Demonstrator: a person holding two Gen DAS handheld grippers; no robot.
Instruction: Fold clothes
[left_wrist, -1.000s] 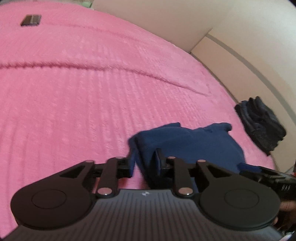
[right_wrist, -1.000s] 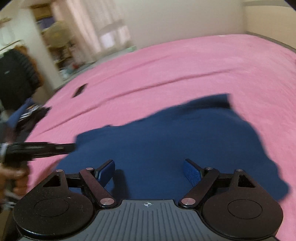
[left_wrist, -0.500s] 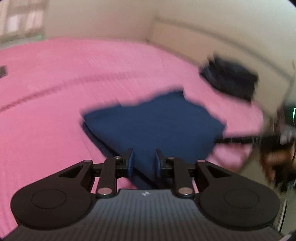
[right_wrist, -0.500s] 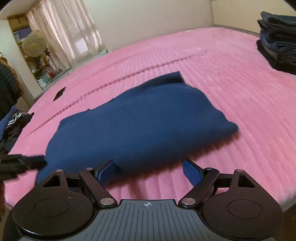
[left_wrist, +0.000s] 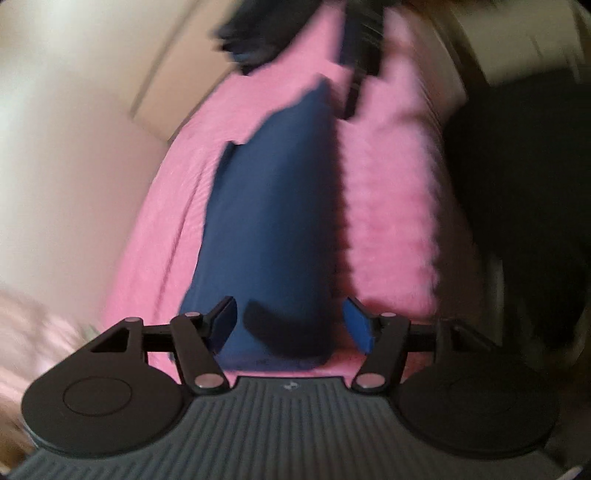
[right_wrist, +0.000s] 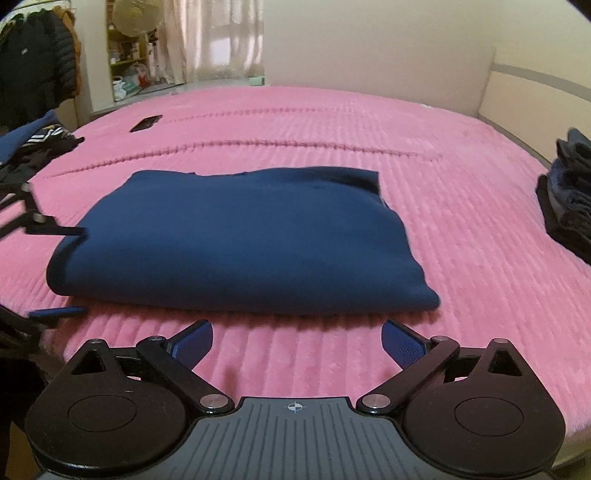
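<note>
Since half a second ago, the left gripper (left_wrist: 290, 326) has spread its fingers, releasing the folded navy garment (right_wrist: 240, 240). It lies flat on the pink bedspread (right_wrist: 461, 236), long axis left-right in the right wrist view. The right gripper (right_wrist: 297, 341), also spread, holds nothing just before its near edge.

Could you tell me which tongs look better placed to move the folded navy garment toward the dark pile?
Probably the left tongs: they are open astride the navy garment's end, while the right tongs sit open short of it. The dark pile lies farther right.
</note>
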